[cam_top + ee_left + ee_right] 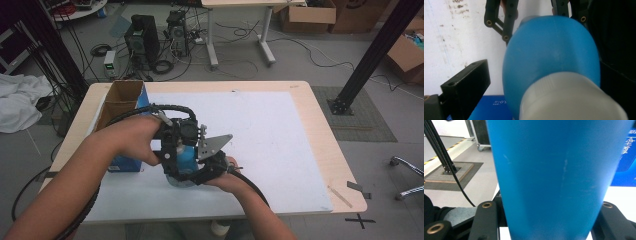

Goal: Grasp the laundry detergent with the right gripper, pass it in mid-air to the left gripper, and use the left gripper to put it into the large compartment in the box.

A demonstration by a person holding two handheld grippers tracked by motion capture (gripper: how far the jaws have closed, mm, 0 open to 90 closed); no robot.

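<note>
Covering most of the wooden table (320,130), a white mat (270,135) lies flat, and a blue box (124,102) with open cardboard flaps stands at its left edge. Near the mat's front, between both hands, a blue bottle (186,157) with a white cap (571,100) is held just beside that box. The right gripper (200,172) is clamped on the bottle's body, one black jaw pressed to each side in the right gripper view. The left gripper (175,145) sits at the bottle's cap end; one jaw stands clear to the left of the bottle in its own view, the other is hidden, so I cannot tell whether it grips.
</note>
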